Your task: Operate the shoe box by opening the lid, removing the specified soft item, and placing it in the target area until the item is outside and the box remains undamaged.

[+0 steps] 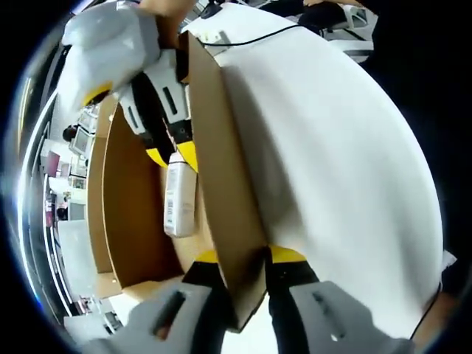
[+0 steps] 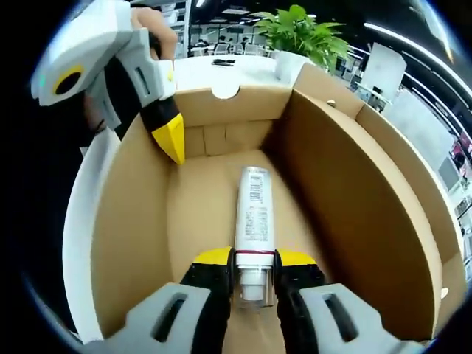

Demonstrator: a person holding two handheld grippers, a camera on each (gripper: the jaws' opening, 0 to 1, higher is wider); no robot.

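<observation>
Yellow tips of my right claw [image 2: 254,259] pinched the capped end of the white tube [image 2: 253,215], which lay lengthwise on the floor of the open box [image 2: 354,199]. My left claw [image 1: 249,258] was clamped on the box's side wall [image 1: 221,169], one jaw inside, one outside against the white lid [image 1: 332,155]. Past the box's far end stood a white table [image 2: 214,71] and a green plant [image 2: 299,29].
</observation>
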